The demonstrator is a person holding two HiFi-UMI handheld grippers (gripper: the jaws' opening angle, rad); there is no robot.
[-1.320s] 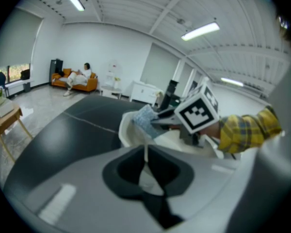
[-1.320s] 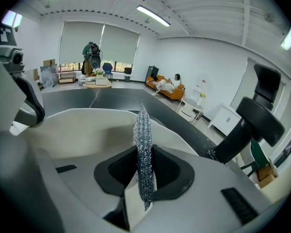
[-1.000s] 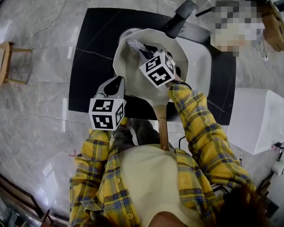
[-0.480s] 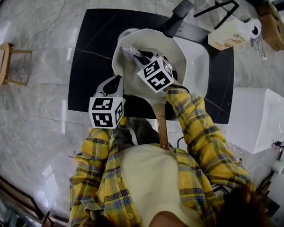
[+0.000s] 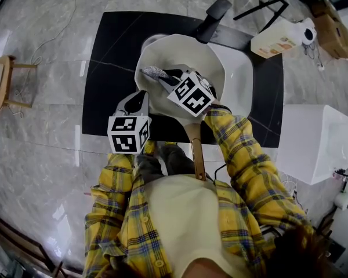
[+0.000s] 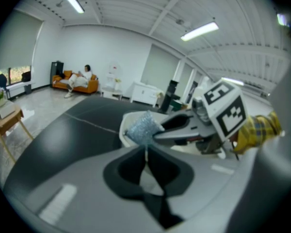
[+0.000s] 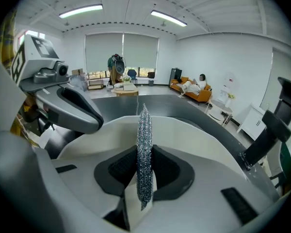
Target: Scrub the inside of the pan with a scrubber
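Left claw [image 5: 140, 95] grips 1 pan [image 5: 185, 54]; right claw [image 5: 163, 77], 1 scrubber [image 5: 152, 72].

The person wears a yellow plaid shirt [image 5: 243, 172] crossed with grey and dark blue lines, open over a cream top [image 5: 182, 219], with pale buttons [image 5: 144, 219] down its front. The left gripper [image 5: 140, 95] and right gripper [image 5: 169, 76] have light grey shells and black jaw pads. Each carries a white cube [image 5: 128, 135] printed with black square markers.
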